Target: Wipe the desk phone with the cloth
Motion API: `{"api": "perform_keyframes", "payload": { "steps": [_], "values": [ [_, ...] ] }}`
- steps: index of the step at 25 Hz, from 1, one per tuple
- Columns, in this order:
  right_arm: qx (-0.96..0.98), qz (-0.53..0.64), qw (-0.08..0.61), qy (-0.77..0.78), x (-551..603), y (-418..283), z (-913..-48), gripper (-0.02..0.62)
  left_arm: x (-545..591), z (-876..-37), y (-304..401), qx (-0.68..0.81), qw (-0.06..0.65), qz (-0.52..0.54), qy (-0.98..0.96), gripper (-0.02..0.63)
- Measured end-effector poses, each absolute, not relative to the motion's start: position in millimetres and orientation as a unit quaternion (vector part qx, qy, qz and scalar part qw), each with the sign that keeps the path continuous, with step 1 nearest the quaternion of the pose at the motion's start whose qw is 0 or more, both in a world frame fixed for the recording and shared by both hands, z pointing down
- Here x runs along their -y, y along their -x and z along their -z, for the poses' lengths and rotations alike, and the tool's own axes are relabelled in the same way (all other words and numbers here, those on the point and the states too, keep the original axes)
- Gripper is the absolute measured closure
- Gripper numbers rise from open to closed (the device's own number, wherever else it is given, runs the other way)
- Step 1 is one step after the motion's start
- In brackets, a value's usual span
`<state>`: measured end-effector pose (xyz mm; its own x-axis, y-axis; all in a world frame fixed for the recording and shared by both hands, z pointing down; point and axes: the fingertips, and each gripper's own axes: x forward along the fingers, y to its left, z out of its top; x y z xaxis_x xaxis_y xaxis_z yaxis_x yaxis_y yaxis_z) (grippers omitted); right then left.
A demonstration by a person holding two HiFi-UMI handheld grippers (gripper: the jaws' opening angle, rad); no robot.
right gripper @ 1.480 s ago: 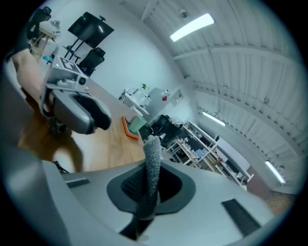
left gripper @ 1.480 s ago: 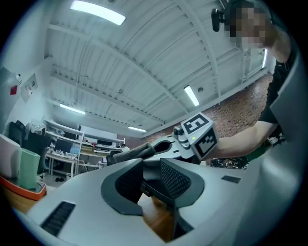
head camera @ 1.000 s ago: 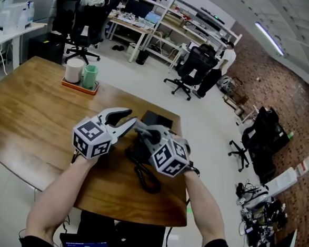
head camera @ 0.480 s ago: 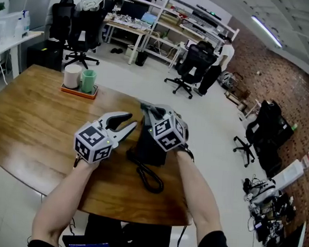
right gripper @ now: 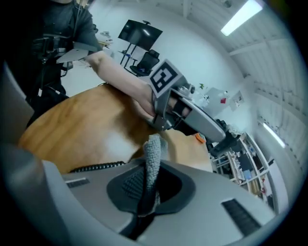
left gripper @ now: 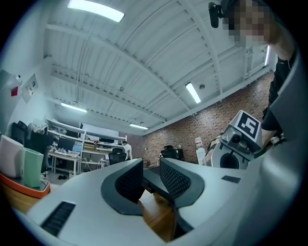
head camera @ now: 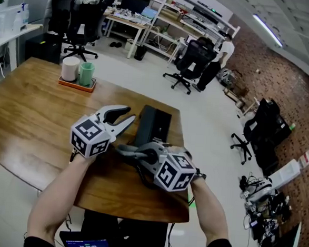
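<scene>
The black desk phone [head camera: 154, 124] lies on the wooden table [head camera: 28, 117], its coiled cord [head camera: 146, 179] trailing toward the near edge. My left gripper [head camera: 128, 115] stands open just left of the phone, and a dark corner of the phone [left gripper: 153, 179] shows in the gap between its jaws. My right gripper [head camera: 121, 148] sits in front of the phone near the cord, pointing left. It is shut on a grey cloth [right gripper: 153, 156], a strip of which stands up between its jaws. The cloth is off the phone. The left gripper [right gripper: 192, 115] shows ahead in the right gripper view.
An orange tray [head camera: 75, 84] with a white cup [head camera: 69, 68] and a green cup [head camera: 86, 73] stands at the table's far left. The near table edge [head camera: 137, 215] is close below the right gripper. Office chairs [head camera: 193, 62] and shelves stand beyond.
My right gripper came back from over the phone toward the near edge and now points left with the cloth, uncovering the phone. The left gripper has barely moved.
</scene>
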<state>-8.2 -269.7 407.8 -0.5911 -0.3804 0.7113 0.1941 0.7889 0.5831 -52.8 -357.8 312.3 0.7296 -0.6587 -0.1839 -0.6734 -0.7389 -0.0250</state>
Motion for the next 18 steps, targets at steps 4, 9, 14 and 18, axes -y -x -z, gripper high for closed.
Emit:
{"api": "perform_keyframes", "payload": {
  "steps": [4,9,14,18],
  "values": [
    [0.839,0.322,0.376,-0.226,352.2,1.3,-349.3,0.571,358.4,-316.0,56.2,-0.358,0.046,-0.082,0.929,0.506],
    [0.802,0.288,0.353,-0.387,457.9,-17.1,-322.8,0.571,358.1,-319.8,56.9,-0.356,0.043,-0.086,0.929,0.506],
    [0.800,0.301,0.396,-0.335,432.5,-24.5,-348.1,0.571,355.8,-312.9,50.5,-0.354,0.046,-0.083,0.930,0.506],
    [0.828,0.316,0.423,-0.190,340.8,-11.4,-383.6,0.571,356.9,-311.4,51.8,-0.354,0.047,-0.082,0.930,0.506]
  ]
}}
